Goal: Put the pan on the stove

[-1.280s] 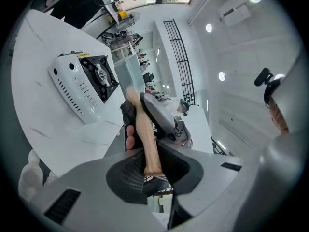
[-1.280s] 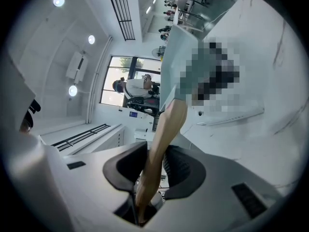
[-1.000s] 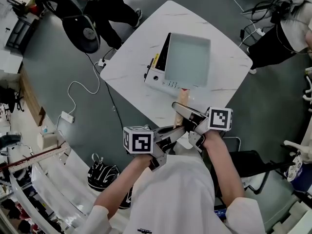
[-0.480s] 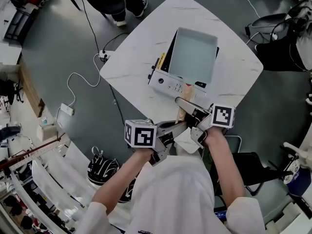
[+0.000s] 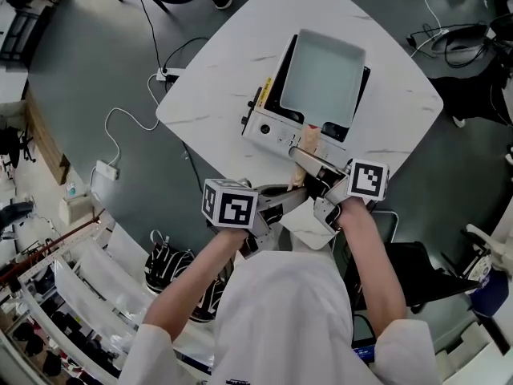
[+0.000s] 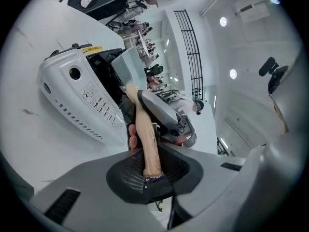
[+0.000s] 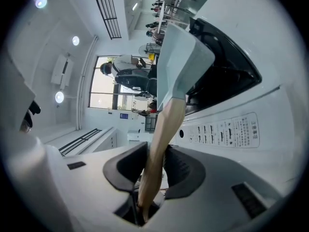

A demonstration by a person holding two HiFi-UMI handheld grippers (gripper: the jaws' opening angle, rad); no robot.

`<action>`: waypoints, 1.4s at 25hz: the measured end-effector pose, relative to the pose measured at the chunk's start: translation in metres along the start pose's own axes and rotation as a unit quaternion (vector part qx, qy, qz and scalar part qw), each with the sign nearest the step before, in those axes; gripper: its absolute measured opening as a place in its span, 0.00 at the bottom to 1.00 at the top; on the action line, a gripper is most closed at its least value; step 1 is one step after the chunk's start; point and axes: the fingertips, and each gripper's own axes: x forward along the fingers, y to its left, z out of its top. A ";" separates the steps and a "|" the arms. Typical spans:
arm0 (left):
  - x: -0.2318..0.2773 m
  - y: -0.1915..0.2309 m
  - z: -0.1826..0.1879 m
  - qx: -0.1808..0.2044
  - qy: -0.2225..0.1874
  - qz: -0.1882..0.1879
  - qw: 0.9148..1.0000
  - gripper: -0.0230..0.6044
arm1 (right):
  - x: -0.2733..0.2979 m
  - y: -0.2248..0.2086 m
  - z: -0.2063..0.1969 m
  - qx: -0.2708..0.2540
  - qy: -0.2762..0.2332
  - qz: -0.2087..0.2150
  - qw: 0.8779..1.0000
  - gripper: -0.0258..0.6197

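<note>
A square pale pan (image 5: 323,79) with a wooden handle (image 5: 303,152) hangs over the black top of a white stove (image 5: 268,127); I cannot tell whether it rests there. Both grippers grasp the handle. My left gripper (image 5: 279,207) is shut on its near end, which shows between the pads as the handle (image 6: 145,139) in the left gripper view (image 6: 152,170). My right gripper (image 5: 311,169) is shut on it closer to the pan. In the right gripper view (image 7: 147,178) the handle (image 7: 164,129) leads up to the pan (image 7: 181,64) above the stove (image 7: 231,129).
The stove stands near the front edge of a white marbled table (image 5: 232,54). A cable and power strip (image 5: 106,171) lie on the grey floor at left. A black chair (image 5: 417,267) is at right, and shelving (image 5: 56,295) at lower left.
The pan has moved slightly forward and sits more squarely over the stove's black top. Both grippers keep their hold on the handle.
</note>
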 end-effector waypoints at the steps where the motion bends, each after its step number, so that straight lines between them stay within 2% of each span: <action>1: -0.001 0.004 0.000 0.003 0.009 0.002 1.000 0.13 | 0.002 -0.003 0.000 0.004 -0.001 0.000 1.000 0.20; 6: -0.005 0.021 0.001 0.015 0.033 0.018 0.999 0.13 | 0.008 -0.015 0.001 0.009 0.004 -0.001 1.000 0.20; 16: -0.001 0.028 -0.002 -0.024 0.027 0.000 0.999 0.14 | 0.012 -0.022 0.002 0.026 -0.008 -0.007 1.000 0.19; 17: -0.001 0.027 -0.003 -0.024 0.028 -0.006 0.999 0.16 | 0.012 -0.024 0.001 0.029 -0.009 -0.011 0.999 0.19; 20: -0.002 0.019 -0.002 -0.007 0.024 -0.018 1.000 0.38 | 0.012 -0.026 0.002 0.036 -0.009 -0.014 0.999 0.20; 21: -0.003 0.019 -0.001 0.001 0.021 -0.013 1.000 0.40 | 0.012 -0.025 0.002 0.035 -0.008 -0.012 0.999 0.24; 23: -0.004 0.021 -0.002 0.007 0.016 -0.001 1.000 0.42 | 0.012 -0.023 0.003 0.032 -0.007 -0.012 0.999 0.34; 24: -0.005 0.022 -0.003 0.005 0.013 0.002 1.000 0.42 | 0.011 -0.023 0.002 0.031 -0.007 -0.015 0.999 0.36; 29: -0.010 0.023 -0.003 0.018 -0.007 0.023 1.000 0.42 | 0.004 -0.031 0.000 0.044 -0.015 -0.028 0.998 0.37; 30: -0.011 0.022 -0.003 0.024 -0.010 0.029 0.999 0.42 | 0.001 -0.031 -0.001 0.045 -0.019 -0.028 0.998 0.42; 35: -0.022 0.018 -0.005 0.050 -0.031 0.054 0.997 0.45 | -0.019 -0.023 0.002 0.021 -0.048 -0.030 0.998 0.42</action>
